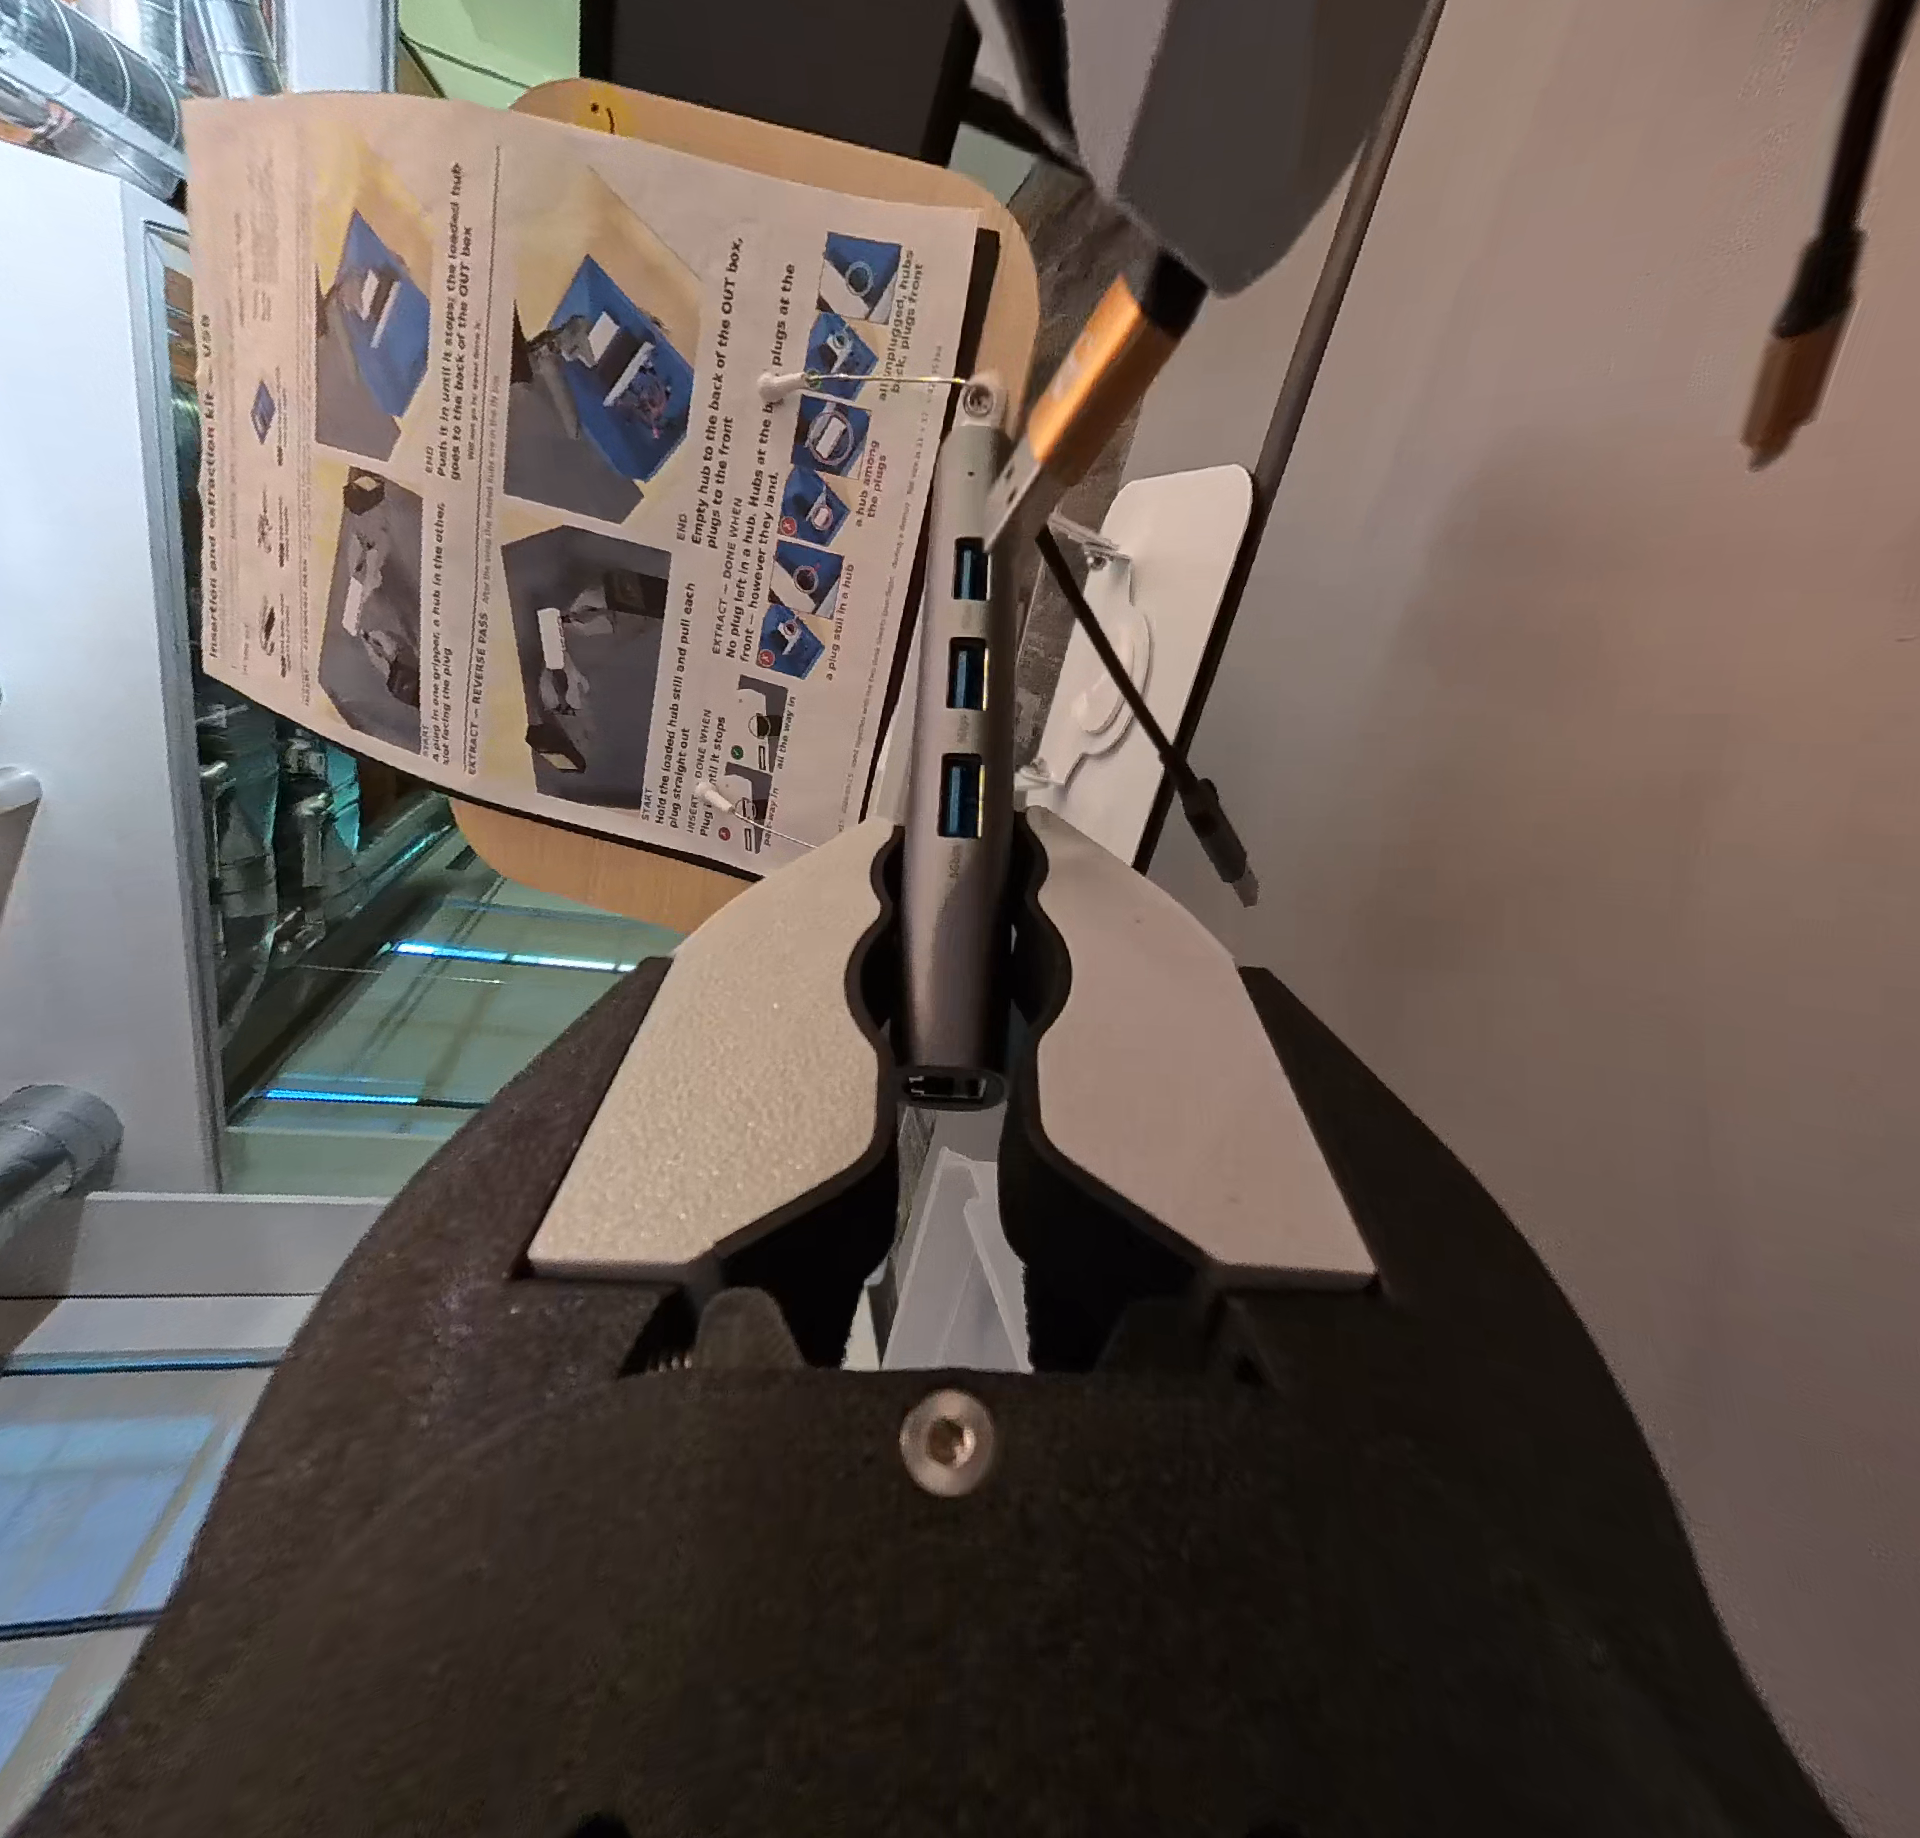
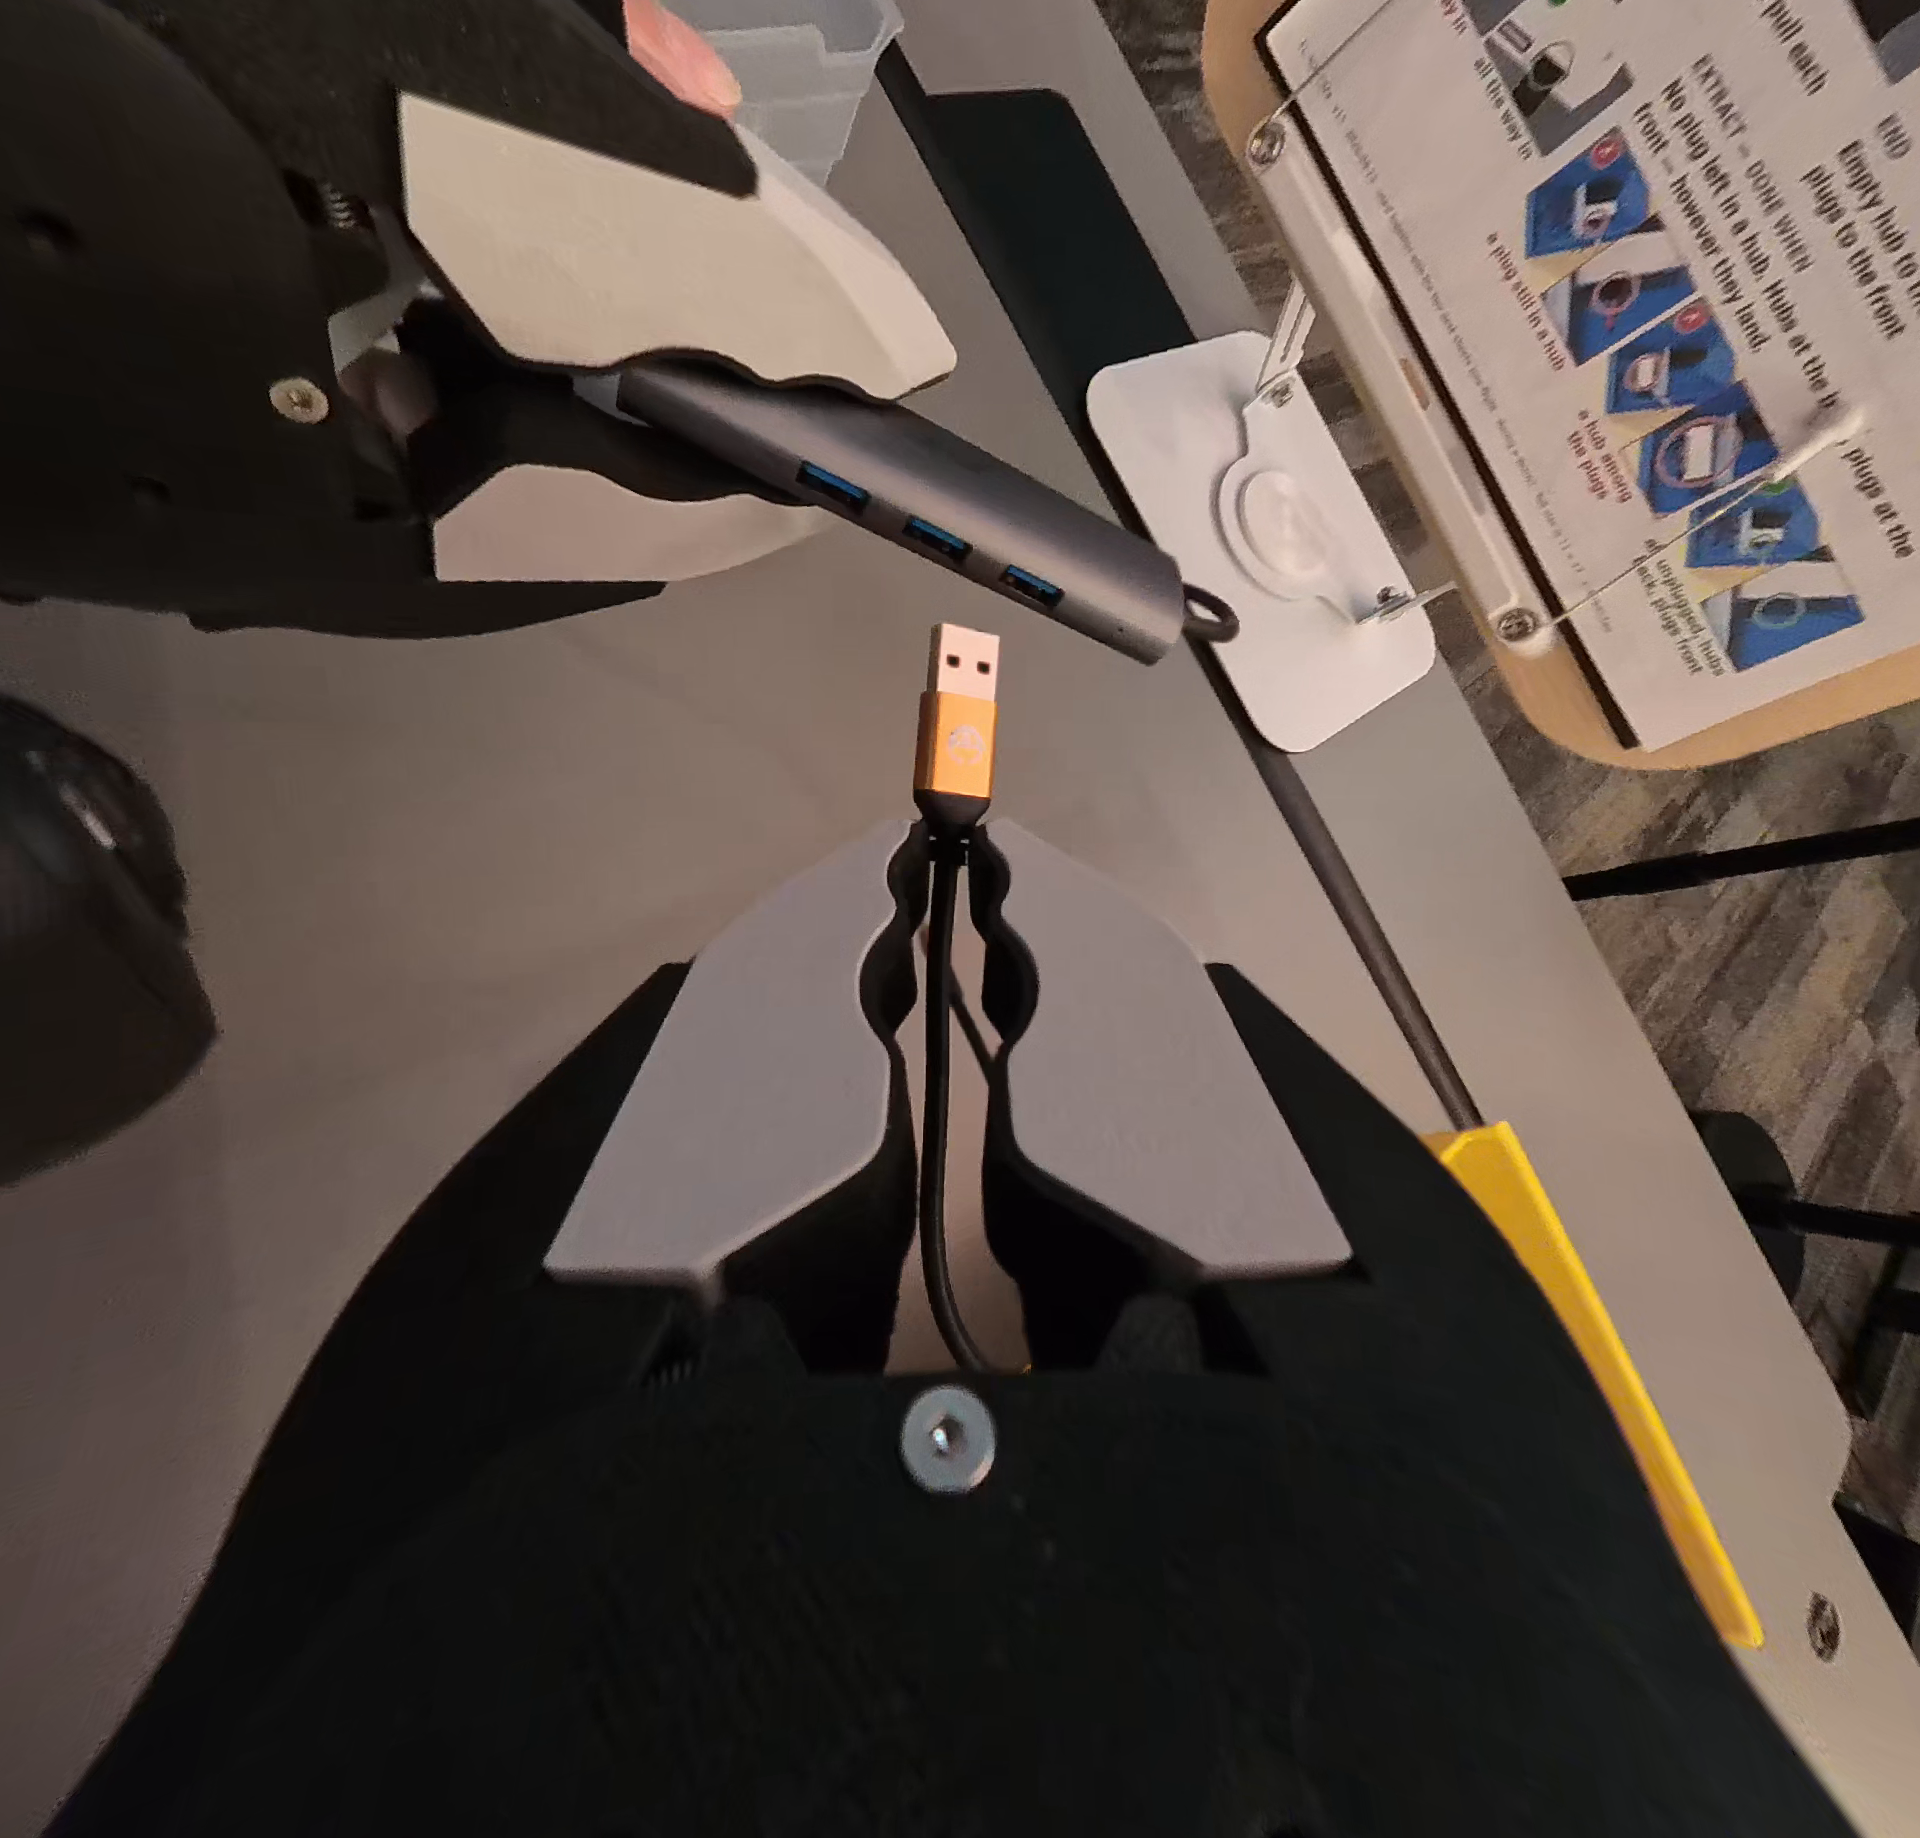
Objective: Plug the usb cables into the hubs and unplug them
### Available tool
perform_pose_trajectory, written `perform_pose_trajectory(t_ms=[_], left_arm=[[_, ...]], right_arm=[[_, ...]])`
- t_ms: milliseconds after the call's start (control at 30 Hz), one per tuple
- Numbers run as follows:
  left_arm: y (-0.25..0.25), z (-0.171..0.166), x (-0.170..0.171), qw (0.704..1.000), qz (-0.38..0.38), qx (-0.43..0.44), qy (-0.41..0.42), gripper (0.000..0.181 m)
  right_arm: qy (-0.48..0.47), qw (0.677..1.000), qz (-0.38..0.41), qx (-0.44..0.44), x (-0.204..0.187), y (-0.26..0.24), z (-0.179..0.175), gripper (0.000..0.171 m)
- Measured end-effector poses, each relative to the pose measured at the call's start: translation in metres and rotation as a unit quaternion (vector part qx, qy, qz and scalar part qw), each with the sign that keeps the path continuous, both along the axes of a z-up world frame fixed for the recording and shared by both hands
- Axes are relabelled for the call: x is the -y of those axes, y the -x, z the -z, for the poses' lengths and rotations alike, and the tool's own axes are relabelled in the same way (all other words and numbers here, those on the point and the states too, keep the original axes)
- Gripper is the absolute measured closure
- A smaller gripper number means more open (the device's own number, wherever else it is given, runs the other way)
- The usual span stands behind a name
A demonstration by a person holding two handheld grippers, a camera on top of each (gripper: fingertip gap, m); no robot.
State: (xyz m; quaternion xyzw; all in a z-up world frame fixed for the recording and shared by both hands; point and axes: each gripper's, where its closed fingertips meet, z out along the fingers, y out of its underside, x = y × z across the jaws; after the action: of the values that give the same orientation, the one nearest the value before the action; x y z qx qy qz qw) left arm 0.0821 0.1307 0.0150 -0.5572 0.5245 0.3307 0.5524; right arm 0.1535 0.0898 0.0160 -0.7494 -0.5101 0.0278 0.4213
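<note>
My left gripper [image 1: 954,832] is shut on a slim grey USB hub [image 1: 961,708] with three blue ports, held off the table. The same hub [image 2: 935,510] shows in the right wrist view, in the left gripper [image 2: 883,417] at upper left. My right gripper [image 2: 951,832] is shut on a black USB cable [image 2: 940,1061] just behind its orange plug [image 2: 956,739]. The plug's metal tip points at the hub's outermost blue port [image 2: 1032,583], a short gap away. In the left wrist view the orange plug [image 1: 1091,375] comes down from the right gripper toward the hub's far end.
An instruction sheet on a rounded wooden board [image 2: 1621,334] stands on a white base plate [image 2: 1257,531] at the grey table's edge [image 2: 1340,853]. A yellow strip [image 2: 1558,1373] lies at the right edge. A clear plastic bin [image 2: 769,32] sits behind. The cable's other orange plug [image 1: 1787,375] hangs at right. My hands' fingertips stand some 9 cm from each other.
</note>
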Motion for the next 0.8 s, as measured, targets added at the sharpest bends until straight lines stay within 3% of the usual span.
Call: perform_pose_trajectory(t_ms=[800], left_arm=[[-0.009,0.025,-0.001,0.999,0.005,-0.044,0.016,0.165]], right_arm=[[0.037,0.998,0.040,0.033,0.000,0.006,0.024,0.163]])
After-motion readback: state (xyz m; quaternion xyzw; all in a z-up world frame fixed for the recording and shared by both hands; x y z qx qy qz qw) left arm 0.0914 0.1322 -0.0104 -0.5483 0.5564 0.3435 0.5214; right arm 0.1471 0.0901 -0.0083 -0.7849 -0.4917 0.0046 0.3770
